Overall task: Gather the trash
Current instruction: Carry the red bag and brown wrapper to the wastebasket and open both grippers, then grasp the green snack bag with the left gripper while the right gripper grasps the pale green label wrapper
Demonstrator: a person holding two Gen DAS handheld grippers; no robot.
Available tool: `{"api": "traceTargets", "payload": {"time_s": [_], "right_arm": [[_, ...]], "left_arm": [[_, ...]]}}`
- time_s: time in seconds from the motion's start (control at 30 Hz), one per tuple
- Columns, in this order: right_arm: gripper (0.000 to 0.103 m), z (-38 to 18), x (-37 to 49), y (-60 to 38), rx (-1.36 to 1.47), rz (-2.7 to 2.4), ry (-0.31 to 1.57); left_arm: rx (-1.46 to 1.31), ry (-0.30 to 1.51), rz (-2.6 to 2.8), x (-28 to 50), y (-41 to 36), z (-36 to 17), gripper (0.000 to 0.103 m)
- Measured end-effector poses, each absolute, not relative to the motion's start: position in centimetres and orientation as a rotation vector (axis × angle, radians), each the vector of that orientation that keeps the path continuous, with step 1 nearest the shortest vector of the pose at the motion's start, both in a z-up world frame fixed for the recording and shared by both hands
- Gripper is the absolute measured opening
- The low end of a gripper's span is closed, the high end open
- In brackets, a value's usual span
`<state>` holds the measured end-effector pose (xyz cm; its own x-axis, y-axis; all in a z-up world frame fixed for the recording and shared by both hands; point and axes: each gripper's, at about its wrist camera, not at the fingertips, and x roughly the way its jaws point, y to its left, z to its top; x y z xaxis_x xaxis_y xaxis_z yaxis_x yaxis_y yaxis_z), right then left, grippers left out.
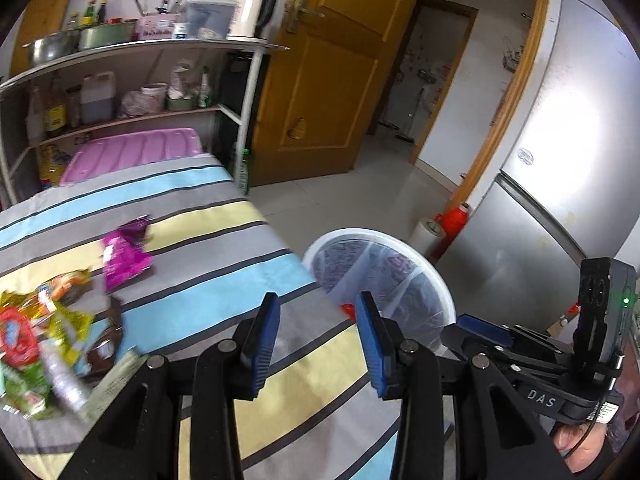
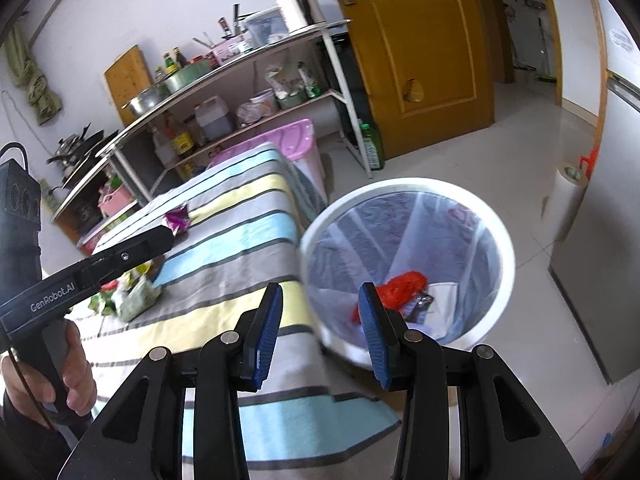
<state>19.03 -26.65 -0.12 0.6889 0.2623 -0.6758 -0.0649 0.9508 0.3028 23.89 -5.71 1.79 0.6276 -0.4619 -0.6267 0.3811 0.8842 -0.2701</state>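
Left wrist view: the left claw (image 1: 316, 334) has black arms and ribbed blue pads. It is partly open and holds nothing. Under it lies a soft striped cloth (image 1: 224, 224) in grey, blue and yellow, covering the worktop. A heap of crinkly shiny wrappers (image 1: 40, 332) sits far to the left of the claw, and a purple foil packet (image 1: 122, 258) lies up and left of it. A round white bin (image 1: 436, 280) with a thin see-through bag stands just past the right pad, off the cloth's edge. The right claw (image 1: 486, 326) pokes in from the right.

Right wrist view: the right claw (image 2: 320, 330) is partly open too, with nothing in it. The bin (image 2: 502, 276) is right ahead, with a red crumpled wrapper (image 2: 402, 286) inside, close behind the right pad. The wrapper heap (image 2: 132, 296) lies to the left, under the left claw's black arm (image 2: 96, 266).
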Motion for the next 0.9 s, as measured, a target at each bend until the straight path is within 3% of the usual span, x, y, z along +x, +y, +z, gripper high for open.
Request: {"api": "traceTargets", "payload": {"time_s": [0.9], "right_arm": [[0.041,0.0,18.7,-13.7,0.151,0.450,0.809]], "left_arm": [[-0.207,0.751,-0.126,19.1,10.2,-0.6,0.044]]}}
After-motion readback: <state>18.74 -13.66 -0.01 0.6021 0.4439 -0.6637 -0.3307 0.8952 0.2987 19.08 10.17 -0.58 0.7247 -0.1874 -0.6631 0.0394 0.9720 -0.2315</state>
